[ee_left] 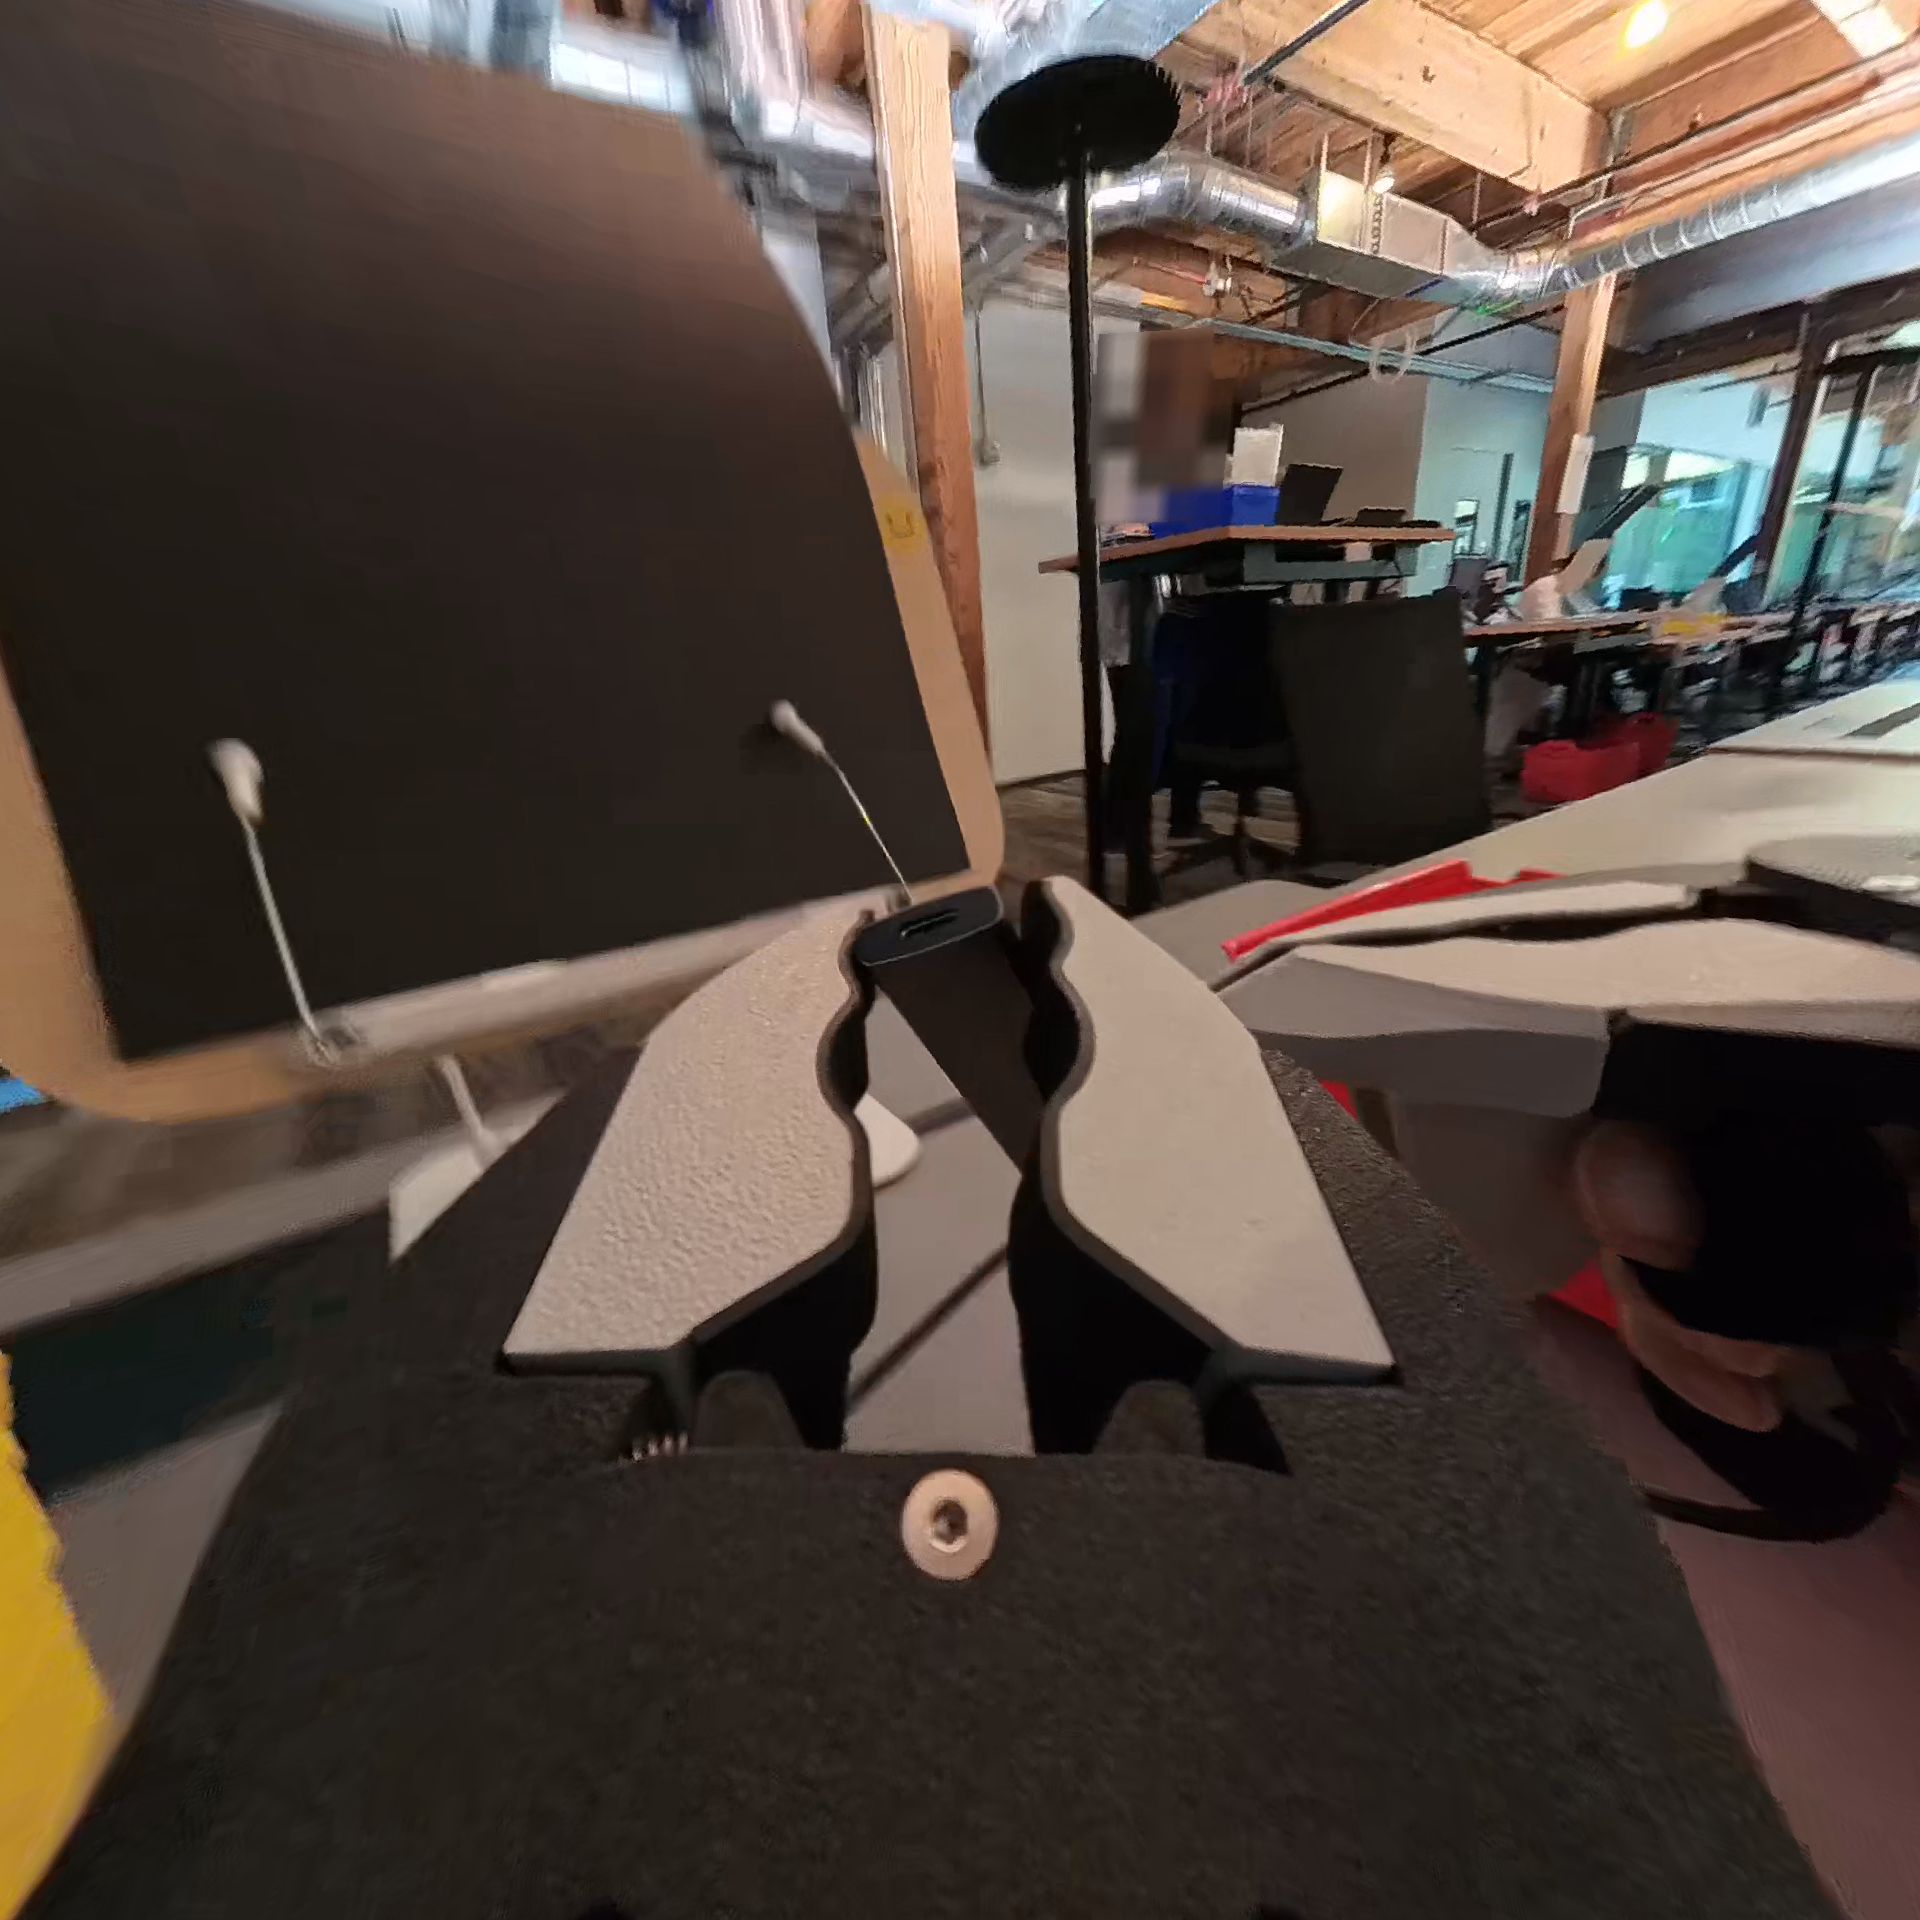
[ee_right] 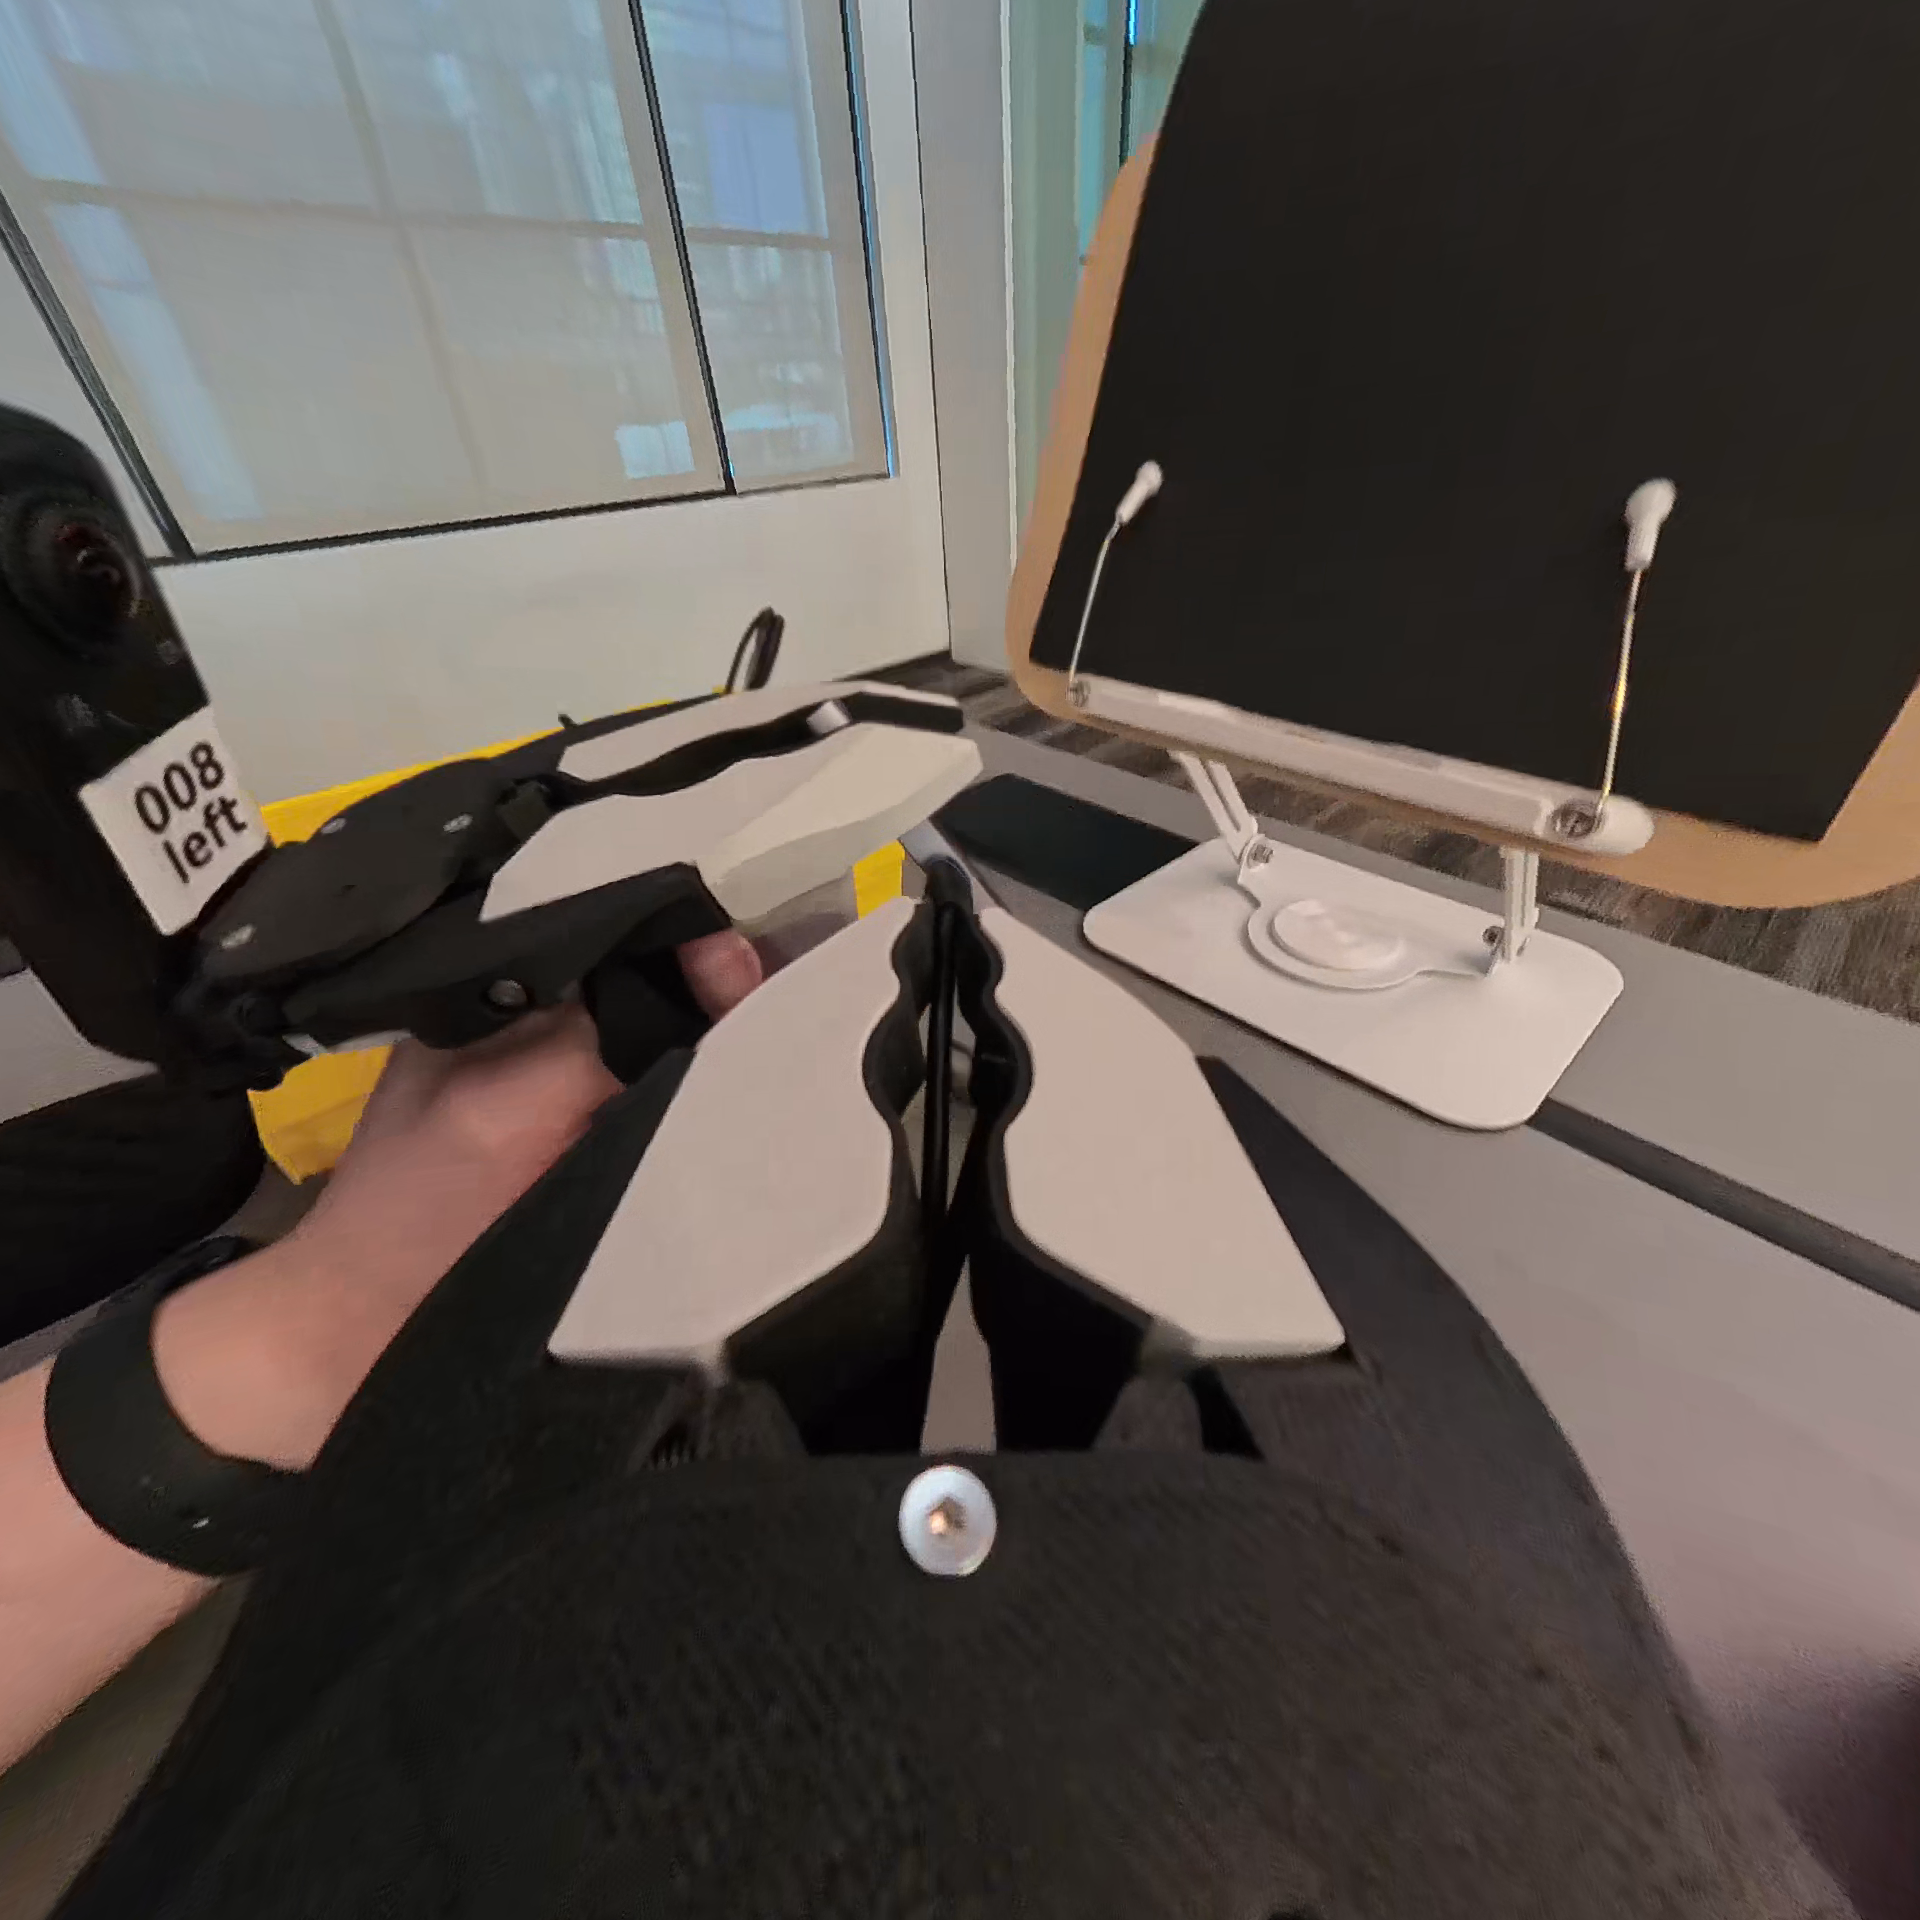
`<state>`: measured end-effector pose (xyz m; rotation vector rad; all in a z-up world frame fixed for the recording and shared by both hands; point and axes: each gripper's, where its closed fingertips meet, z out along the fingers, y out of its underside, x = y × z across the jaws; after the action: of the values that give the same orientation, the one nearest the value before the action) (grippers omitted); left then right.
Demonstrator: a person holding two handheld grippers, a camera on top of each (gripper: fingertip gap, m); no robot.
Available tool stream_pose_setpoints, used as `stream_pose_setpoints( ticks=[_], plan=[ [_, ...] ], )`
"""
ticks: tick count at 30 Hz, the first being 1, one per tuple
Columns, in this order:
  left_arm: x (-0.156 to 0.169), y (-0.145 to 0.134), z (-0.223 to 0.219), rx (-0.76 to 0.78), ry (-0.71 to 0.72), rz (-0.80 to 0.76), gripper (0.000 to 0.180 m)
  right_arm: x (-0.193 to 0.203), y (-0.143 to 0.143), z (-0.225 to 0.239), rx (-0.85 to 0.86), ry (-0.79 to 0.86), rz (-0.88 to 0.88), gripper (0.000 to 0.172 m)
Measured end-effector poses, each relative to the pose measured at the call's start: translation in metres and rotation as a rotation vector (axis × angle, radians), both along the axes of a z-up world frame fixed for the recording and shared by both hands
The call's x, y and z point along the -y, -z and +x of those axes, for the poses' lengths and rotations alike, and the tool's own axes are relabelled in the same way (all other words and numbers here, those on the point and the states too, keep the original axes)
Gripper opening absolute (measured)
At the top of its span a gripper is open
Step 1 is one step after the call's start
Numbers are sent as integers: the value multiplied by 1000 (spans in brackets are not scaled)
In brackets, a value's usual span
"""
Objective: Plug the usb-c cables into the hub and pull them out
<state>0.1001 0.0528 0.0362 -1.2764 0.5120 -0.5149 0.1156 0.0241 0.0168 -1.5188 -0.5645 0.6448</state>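
Observation:
My left gripper (ee_left: 940, 935) is shut on a slim black hub (ee_left: 951, 997) and holds it above the table, its end port facing away from the camera. It also shows in the right wrist view (ee_right: 831, 758), held by a hand, with the hub's end (ee_right: 904, 712) sticking out past the fingertips. My right gripper (ee_right: 951, 925) is shut on a thin black usb-c cable (ee_right: 938, 1049). The cable's plug end (ee_right: 940, 868) sticks out beyond the fingertips, just below the left gripper's tip. The right gripper shows at the right edge of the left wrist view (ee_left: 1455, 935).
A white stand (ee_right: 1351, 977) carries a black board with a tan rim (ee_right: 1507, 364) on the grey table (ee_right: 1714, 1143), just ahead and to the right. A flat black object (ee_right: 1039, 831) lies beside the stand's base. A yellow object (ee_right: 312, 1091) sits at the left. Tip to tip, the grippers are about 4 centimetres apart.

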Motion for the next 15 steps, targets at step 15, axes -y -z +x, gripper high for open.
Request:
stream_pose_setpoints(
  ticks=[15],
  plan=[
    [27,71,-19,160,373,-641,31,-1,35,-22,652,44,382,4]
  ],
)
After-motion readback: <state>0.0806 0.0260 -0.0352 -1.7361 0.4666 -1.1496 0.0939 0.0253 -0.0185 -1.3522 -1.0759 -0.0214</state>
